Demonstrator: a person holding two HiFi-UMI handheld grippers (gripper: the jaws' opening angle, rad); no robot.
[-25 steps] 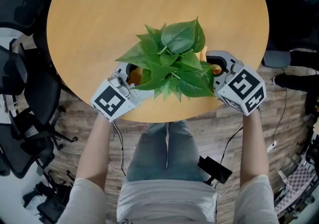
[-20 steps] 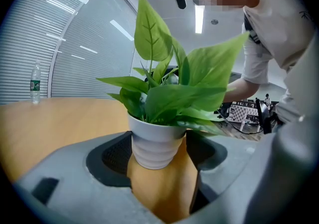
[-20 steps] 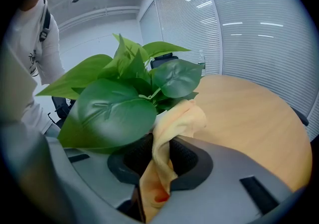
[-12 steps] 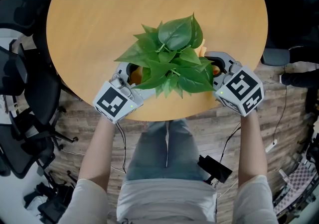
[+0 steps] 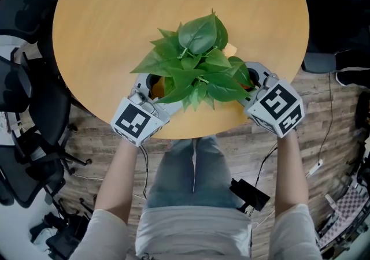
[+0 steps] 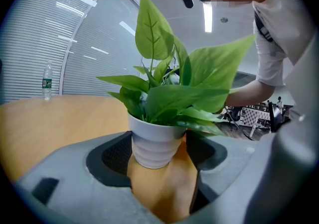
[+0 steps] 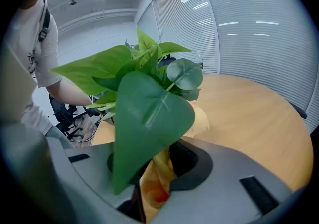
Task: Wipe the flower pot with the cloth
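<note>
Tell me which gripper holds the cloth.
The right gripper: yellow cloth is pinched between its jaws. The left gripper has its jaws clasped on the white pot instead.

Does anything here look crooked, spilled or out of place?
The white pot seems to lean slightly, held by the left gripper close to the near edge of the table. A big leaf droops over the cloth in the right gripper. Nothing looks spilled or broken.
</note>
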